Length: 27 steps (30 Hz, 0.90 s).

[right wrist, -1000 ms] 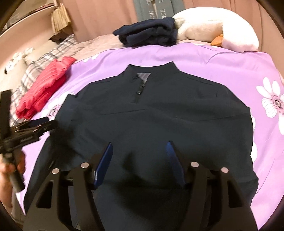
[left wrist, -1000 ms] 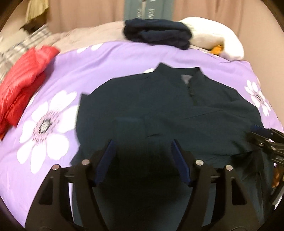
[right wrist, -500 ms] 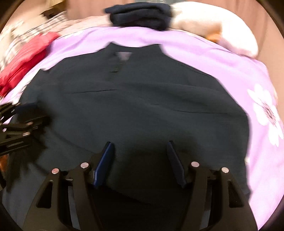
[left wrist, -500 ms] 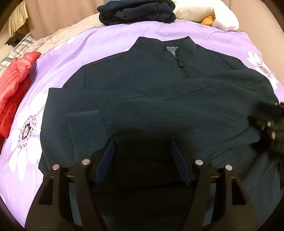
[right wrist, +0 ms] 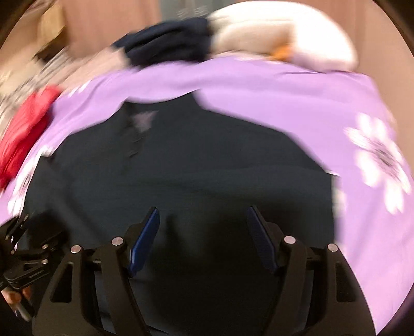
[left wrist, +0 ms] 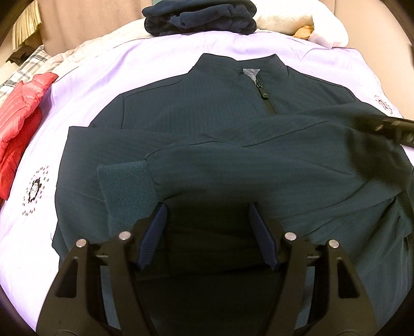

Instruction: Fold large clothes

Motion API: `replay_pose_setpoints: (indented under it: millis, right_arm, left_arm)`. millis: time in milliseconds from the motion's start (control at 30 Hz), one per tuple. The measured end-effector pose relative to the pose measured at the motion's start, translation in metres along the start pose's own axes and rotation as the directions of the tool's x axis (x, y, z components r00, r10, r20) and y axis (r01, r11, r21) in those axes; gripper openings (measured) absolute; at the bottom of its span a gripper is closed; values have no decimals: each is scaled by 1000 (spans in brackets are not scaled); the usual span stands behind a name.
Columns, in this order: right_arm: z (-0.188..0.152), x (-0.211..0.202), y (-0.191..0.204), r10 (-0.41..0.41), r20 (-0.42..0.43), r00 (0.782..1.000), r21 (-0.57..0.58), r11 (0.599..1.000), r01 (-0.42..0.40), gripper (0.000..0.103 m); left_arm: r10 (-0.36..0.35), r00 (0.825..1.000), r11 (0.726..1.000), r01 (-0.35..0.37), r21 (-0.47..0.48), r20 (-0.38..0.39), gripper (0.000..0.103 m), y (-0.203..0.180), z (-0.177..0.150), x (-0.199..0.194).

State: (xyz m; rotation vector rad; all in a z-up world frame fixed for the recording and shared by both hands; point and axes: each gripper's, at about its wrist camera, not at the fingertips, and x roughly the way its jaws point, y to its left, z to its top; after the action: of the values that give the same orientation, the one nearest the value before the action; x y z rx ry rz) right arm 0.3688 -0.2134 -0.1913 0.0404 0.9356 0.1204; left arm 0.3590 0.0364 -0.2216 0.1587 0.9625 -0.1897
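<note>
Beyond right gripper [right wrist: 203, 232], blurred pullover [right wrist: 194, 168]

The left wrist view is rendered sharp. The purple bedspread [left wrist: 85, 85] is washed pale by overexposure from 9 to 12 o'clock, and glare is seen on the white pillow [left wrist: 323, 23] at 1 o'clock. A dark shadow is cast on the dark jacket [left wrist: 207, 108] towards 6 o'clock. A blurred black shape is seen at 3 o'clock. The right wrist view is smeared throughout by motion blur; the bedspread flower [right wrist: 380, 160] at 3 o'clock is streaked. Straight lines are bent by fisheye distortion, and black corners are left around both pictures.
</note>
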Motion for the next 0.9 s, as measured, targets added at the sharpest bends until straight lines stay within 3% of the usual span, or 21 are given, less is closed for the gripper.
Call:
replay_pose_setpoints:
  millis: [67,100,200,500,600,733,800,900]
  right_arm:
    - [5,20,19,-3,-58,998,-64,998,-1,70]
    - [8,30,24,-52,-81,995,-85,995,45,70]
    - [12,47,8,-133,-129,983,-43,991,128,70]
    - [18,24,-72,-305,-101,947,134,939,317,71]
    - [12,2,-58,-222,-15,975,103,969,222,72]
    - [-15,-12,-10,-72,31,997,-88,993,74,72]
    - [-27,-1,5,-60,6,998,-144,988,60,72]
    - [-61,4,3,-108,-15,994,-212,972,102,73]
  left_arm:
    - [-2,1000,1000,2,1,-1,68,0,0,0]
    - [-3,1000,1000,3,0,-2,68,1,1,0]
    - [-7,1000,1000,7,3,-4,68,2,1,1]
    - [-15,1000,1000,15,-4,-8,68,3,2,1]
    - [-12,1000,1000,12,-4,-12,68,3,2,2]
    - [-4,1000,1000,4,-4,-13,68,1,2,2]
    - [0,1000,1000,0,-4,-13,68,1,2,3]
    - [3,1000,1000,-3,-3,-13,70,1,1,3]
